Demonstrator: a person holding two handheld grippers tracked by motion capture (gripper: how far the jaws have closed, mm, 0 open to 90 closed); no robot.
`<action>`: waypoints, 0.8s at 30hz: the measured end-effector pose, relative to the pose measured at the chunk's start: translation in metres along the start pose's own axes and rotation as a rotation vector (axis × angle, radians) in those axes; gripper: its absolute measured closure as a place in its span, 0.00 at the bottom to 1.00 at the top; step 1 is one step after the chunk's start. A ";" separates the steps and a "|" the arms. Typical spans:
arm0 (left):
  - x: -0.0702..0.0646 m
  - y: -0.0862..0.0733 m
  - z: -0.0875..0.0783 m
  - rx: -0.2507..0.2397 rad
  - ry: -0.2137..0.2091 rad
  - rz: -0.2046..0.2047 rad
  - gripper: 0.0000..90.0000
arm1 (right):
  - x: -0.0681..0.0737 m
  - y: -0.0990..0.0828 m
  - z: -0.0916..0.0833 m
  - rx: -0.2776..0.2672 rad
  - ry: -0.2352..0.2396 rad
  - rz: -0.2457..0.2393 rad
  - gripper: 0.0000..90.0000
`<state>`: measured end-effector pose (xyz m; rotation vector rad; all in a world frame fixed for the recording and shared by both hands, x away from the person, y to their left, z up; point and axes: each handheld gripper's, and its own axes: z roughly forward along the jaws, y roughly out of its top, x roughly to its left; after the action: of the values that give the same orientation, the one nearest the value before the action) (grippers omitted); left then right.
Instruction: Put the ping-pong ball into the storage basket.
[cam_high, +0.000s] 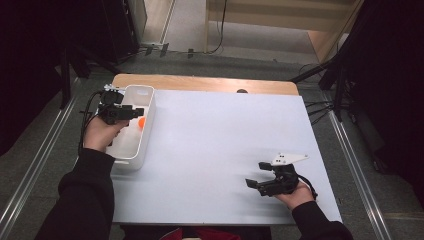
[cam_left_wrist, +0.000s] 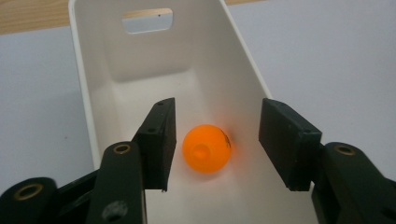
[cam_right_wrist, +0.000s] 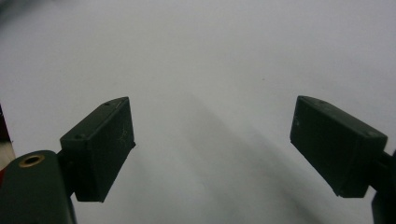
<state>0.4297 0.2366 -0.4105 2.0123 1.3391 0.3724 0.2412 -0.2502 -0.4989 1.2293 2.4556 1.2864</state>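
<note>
orange ball (cam_left_wrist: 206, 148) lies on the floor of the white bin (cam_left_wrist: 88, 121), between the jaws of the left gripper (cam_left_wrist: 214, 140) and a little beyond them; the jaws stand apart with neither pad pressing on it, the pad on the view's left just beside it, the other farther off, so the ball looks free rather than held; it is round, with a small dimple or mark facing the camera, and has no long axis to line up with; the bin is a long narrow tub with a handle slot in its far end wall, running along the left edge of the table (cam_high: 215, 145), its far end near the far left corner; in the high view the ball (cam_high: 141, 122) shows by the bin's right wall, under the left gripper (cam_high: 131, 113); the left hand (cam_high: 102, 134) is much the nearer; the right gripper (cam_high: 253, 176) rests near the near right corner, well apart from the bin, jaws wide and nothing between them; the table top is plain white with a wooden strip along the far edge; grey floor, floor rails, cables and dark stands lie around.
</note>
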 end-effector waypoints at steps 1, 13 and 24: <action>0.000 0.000 0.000 0.000 -0.002 -0.001 0.51 | 0.000 0.000 0.000 0.000 -0.002 0.000 0.14; -0.003 0.006 -0.009 -0.004 -0.046 -0.008 0.33 | 0.000 0.000 0.000 0.003 0.003 0.003 0.14; -0.018 0.013 -0.022 -0.022 -0.112 0.032 0.28 | 0.001 0.001 0.000 0.005 -0.001 -0.005 0.14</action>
<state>0.4185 0.2262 -0.3829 2.0076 1.2306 0.2830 0.2414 -0.2494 -0.4986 1.2236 2.4613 1.2790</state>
